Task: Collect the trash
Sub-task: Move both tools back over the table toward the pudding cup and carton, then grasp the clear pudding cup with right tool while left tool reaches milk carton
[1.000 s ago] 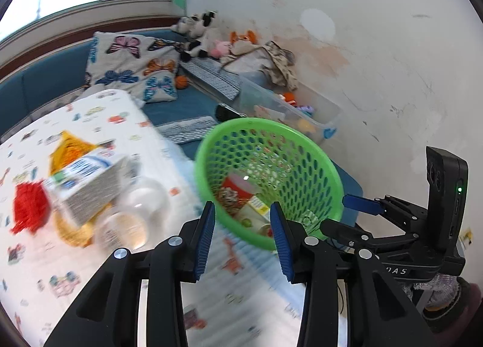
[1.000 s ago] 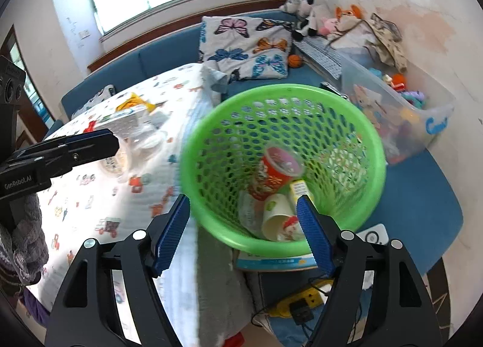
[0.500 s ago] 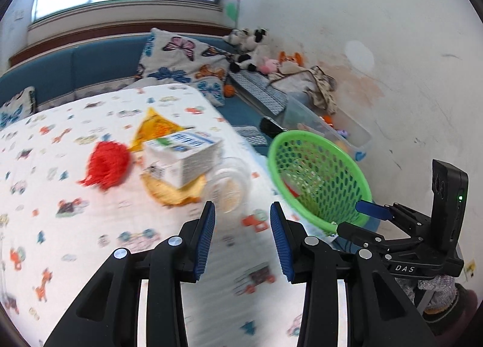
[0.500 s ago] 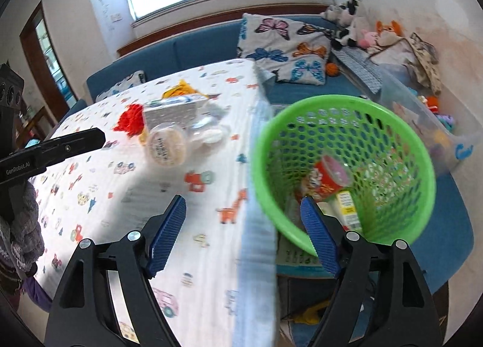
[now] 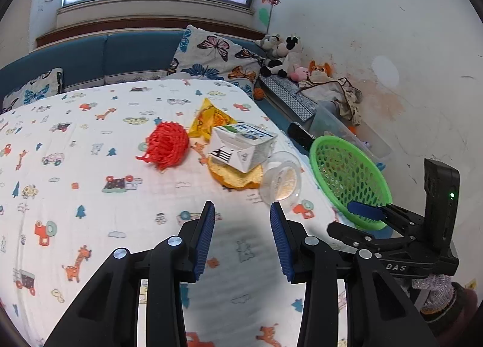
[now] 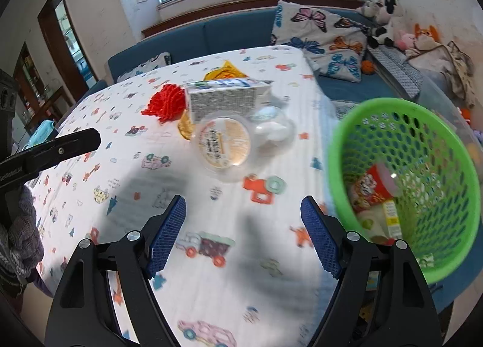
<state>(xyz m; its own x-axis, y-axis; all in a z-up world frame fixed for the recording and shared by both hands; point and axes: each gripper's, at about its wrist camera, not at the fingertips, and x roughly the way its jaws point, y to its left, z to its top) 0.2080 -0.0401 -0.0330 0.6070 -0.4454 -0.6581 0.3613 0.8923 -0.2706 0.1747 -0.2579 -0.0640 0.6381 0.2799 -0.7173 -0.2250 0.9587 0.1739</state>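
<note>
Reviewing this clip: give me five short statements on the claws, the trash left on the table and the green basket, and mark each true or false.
1. Both claws are open and hold nothing. True: the left claw and the right claw are both empty.
2. The milk carton lies partly on the orange peel. True.
3. The green basket is empty. False: it holds a red snack cup and other packaging.
4. The red mesh netting is inside the basket. False: it lies on the table beside the carton.
5. The clear plastic cup lies on its side on the tablecloth. True.
</note>
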